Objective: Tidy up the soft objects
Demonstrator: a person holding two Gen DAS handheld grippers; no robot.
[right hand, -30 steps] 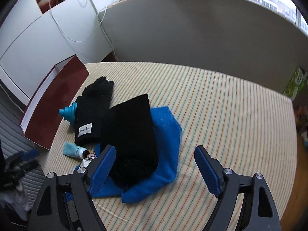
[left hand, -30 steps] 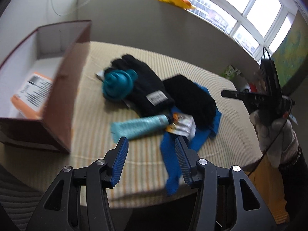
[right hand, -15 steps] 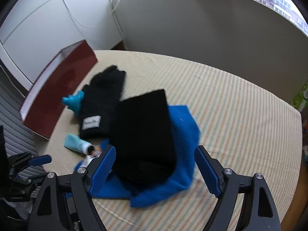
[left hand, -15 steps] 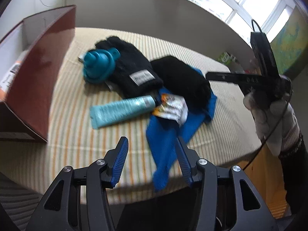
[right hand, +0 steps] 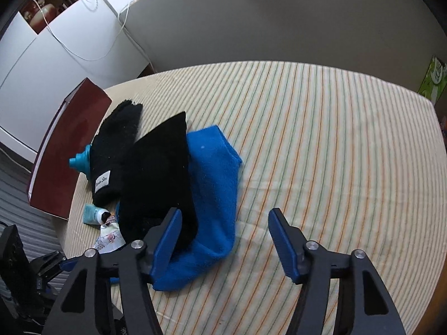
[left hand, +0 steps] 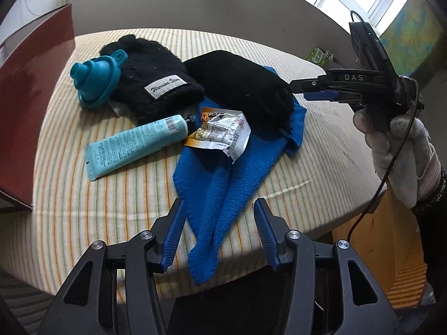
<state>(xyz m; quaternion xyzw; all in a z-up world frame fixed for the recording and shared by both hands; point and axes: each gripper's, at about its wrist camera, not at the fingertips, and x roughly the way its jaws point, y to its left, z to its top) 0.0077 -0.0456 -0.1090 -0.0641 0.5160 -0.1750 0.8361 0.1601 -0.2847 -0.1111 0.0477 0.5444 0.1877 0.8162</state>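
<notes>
A blue towel (left hand: 223,184) lies on the striped tablecloth, its corner hanging over the near edge; it also shows in the right wrist view (right hand: 215,195). A black folded cloth (left hand: 240,89) (right hand: 159,173) lies on it. A black knit glove with a white label (left hand: 151,78) (right hand: 111,156) lies beside it. My left gripper (left hand: 218,231) is open, its fingers either side of the towel's corner. My right gripper (right hand: 223,240) is open above the towel's other end; it also shows in the left wrist view (left hand: 321,92).
A teal funnel (left hand: 97,81), a light blue tube (left hand: 134,145) and a snack packet (left hand: 220,134) lie among the soft things. A dark red open box (left hand: 30,83) (right hand: 67,153) stands at the table's left. A green carton (right hand: 433,78) sits beyond the far side.
My left gripper has moved right and closer, now over the towel's hanging corner. My right gripper has come down nearer the black cloth and towel.
</notes>
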